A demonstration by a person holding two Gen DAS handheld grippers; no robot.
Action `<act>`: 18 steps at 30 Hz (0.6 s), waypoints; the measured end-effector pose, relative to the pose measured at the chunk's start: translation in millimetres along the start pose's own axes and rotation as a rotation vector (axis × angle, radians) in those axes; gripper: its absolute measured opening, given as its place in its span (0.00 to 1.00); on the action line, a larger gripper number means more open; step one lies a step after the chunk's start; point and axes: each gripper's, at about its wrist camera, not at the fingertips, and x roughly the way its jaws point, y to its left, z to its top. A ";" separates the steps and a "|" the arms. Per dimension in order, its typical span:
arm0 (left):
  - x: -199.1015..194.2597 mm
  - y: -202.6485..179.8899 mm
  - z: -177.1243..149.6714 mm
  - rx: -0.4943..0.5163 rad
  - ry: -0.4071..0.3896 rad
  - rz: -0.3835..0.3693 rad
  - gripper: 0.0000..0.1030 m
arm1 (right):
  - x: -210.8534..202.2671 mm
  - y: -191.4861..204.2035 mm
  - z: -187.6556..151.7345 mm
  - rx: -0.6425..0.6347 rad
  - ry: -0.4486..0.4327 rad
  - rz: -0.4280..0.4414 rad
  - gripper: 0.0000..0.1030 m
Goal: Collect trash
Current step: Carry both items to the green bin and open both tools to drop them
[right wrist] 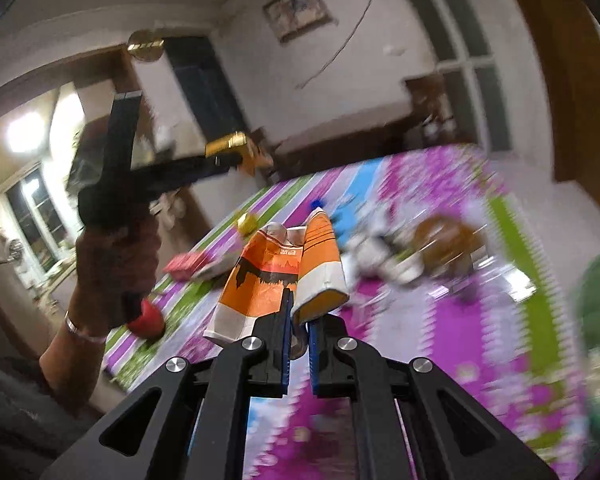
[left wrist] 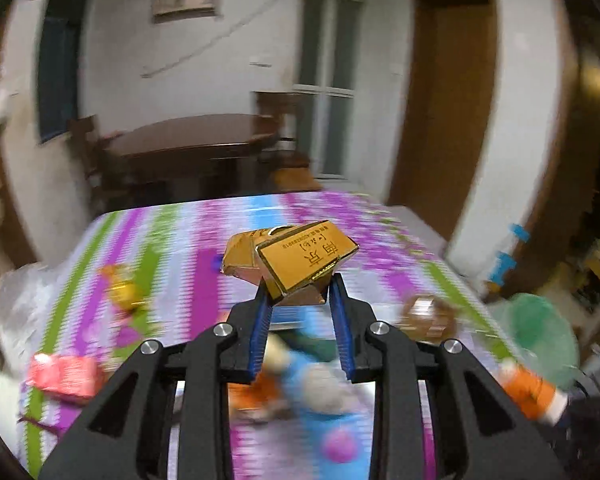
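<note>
Above the striped tablecloth (left wrist: 172,232), the left tool (left wrist: 298,292) clamps a crushed gold packet (left wrist: 296,260); the right tool (right wrist: 298,312) pinches an orange carton (right wrist: 276,280).

We cannot read most of the litter on the striped tablecloth (left wrist: 172,232): motion blur smears the pink packet (left wrist: 62,374) near its left edge and the brown lump (left wrist: 428,318) toward its right edge. A green object (left wrist: 540,340) past that edge is shapeless blur. In the right wrist view, the left gripper (right wrist: 236,160) hides part of its gold box (right wrist: 230,145).

Gold box (left wrist: 296,264), orange-white carton (right wrist: 276,280), purple-striped tablecloth (left wrist: 220,220).
</note>
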 end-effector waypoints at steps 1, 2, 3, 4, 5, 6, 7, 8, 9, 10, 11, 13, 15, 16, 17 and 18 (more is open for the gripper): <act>2.5 -15.0 1.4 0.018 0.003 -0.034 0.27 | -14.0 -6.8 5.5 0.000 -0.025 -0.038 0.08; 6.6 -35.2 4.4 0.048 0.006 -0.079 0.27 | -27.3 -14.0 9.8 0.002 -0.046 -0.081 0.08; 9.3 -48.4 5.2 0.067 0.008 -0.106 0.27 | -37.9 -20.4 12.9 0.004 -0.060 -0.116 0.08; 12.1 -63.8 5.9 0.090 0.009 -0.136 0.27 | -50.4 -29.1 15.2 0.008 -0.074 -0.162 0.08; 14.7 -78.9 5.6 0.112 0.011 -0.167 0.27 | -65.2 -39.7 18.3 0.016 -0.087 -0.218 0.08; 20.4 -98.3 6.8 0.137 0.018 -0.220 0.27 | -77.7 -49.9 20.5 0.027 -0.093 -0.264 0.08; 25.0 -112.9 7.2 0.153 0.029 -0.262 0.27 | -89.5 -59.8 22.1 0.042 -0.097 -0.307 0.08; 29.5 -127.3 7.8 0.164 0.041 -0.295 0.27 | -106.6 -75.2 24.5 0.067 -0.099 -0.368 0.08; 35.8 -145.5 8.6 0.178 0.058 -0.341 0.27 | -116.7 -83.8 24.9 0.080 -0.098 -0.399 0.08; 40.1 -161.4 8.2 0.192 0.075 -0.382 0.27 | -127.5 -94.8 26.5 0.096 -0.096 -0.442 0.08; 45.8 -182.8 7.8 0.211 0.091 -0.429 0.27 | -143.1 -109.6 28.6 0.118 -0.090 -0.505 0.08; 50.5 -210.5 3.5 0.245 0.109 -0.491 0.27 | -159.6 -130.5 31.0 0.146 -0.076 -0.562 0.08; 58.6 -244.3 -0.4 0.284 0.140 -0.568 0.27 | -178.7 -153.1 33.4 0.173 -0.048 -0.631 0.07; 64.1 -255.8 -1.9 0.298 0.160 -0.601 0.27 | -184.1 -161.1 34.0 0.181 -0.036 -0.650 0.07; 69.6 -268.3 -3.3 0.310 0.183 -0.630 0.27 | -190.1 -170.3 35.0 0.195 -0.015 -0.672 0.07; 76.3 -285.1 -4.8 0.321 0.216 -0.660 0.27 | -194.2 -177.1 35.5 0.207 0.008 -0.685 0.07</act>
